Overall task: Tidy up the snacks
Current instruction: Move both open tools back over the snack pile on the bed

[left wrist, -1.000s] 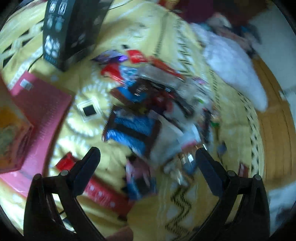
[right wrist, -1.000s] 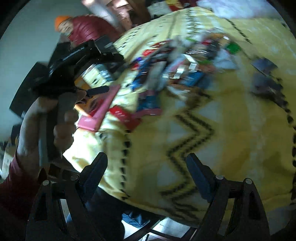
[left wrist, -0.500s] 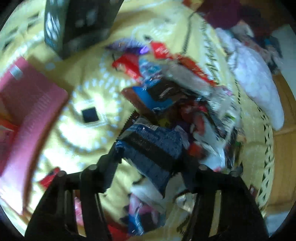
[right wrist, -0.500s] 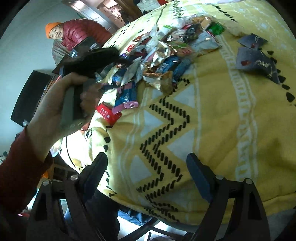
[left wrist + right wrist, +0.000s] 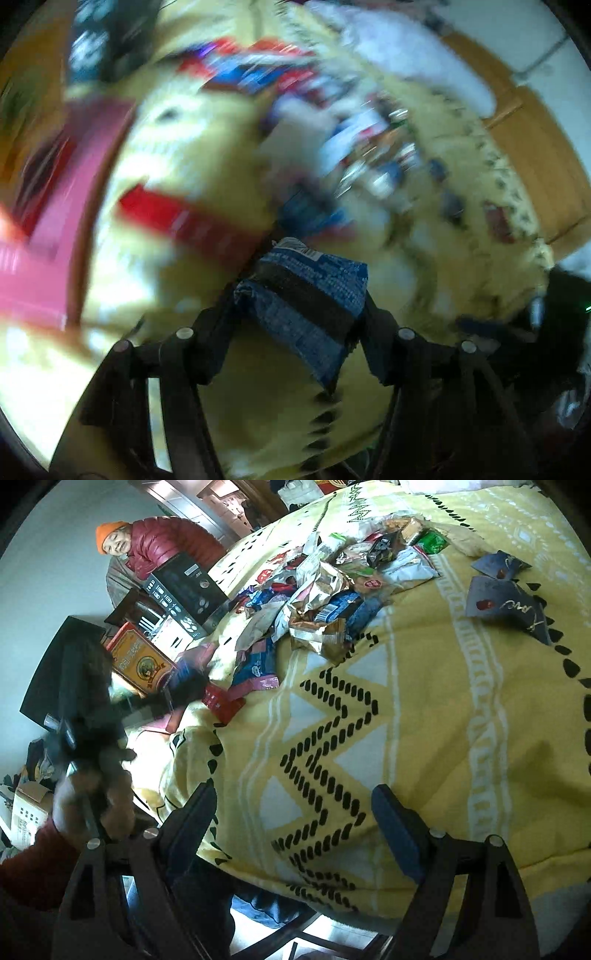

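My left gripper (image 5: 299, 314) is shut on a blue and black snack packet (image 5: 306, 295) and holds it above the yellow patterned cloth (image 5: 192, 155); the view is blurred by motion. A heap of mixed snack packets (image 5: 332, 587) lies on the cloth (image 5: 424, 720) in the right wrist view. My right gripper (image 5: 291, 819) is open and empty near the cloth's front edge. The left gripper and hand (image 5: 85, 720) show blurred at the left of that view.
A pink box (image 5: 59, 206) and a red packet (image 5: 184, 218) lie left of the held packet. A black box (image 5: 184, 587), an orange box (image 5: 140, 661) and two dark blue packets (image 5: 498, 594) lie on the cloth. A person in an orange hat (image 5: 114, 539) sits behind.
My left gripper closed on the blue and black packet, lifted it off the heap and swung it leftward and toward the front edge. My right gripper stayed open and shifted slightly.
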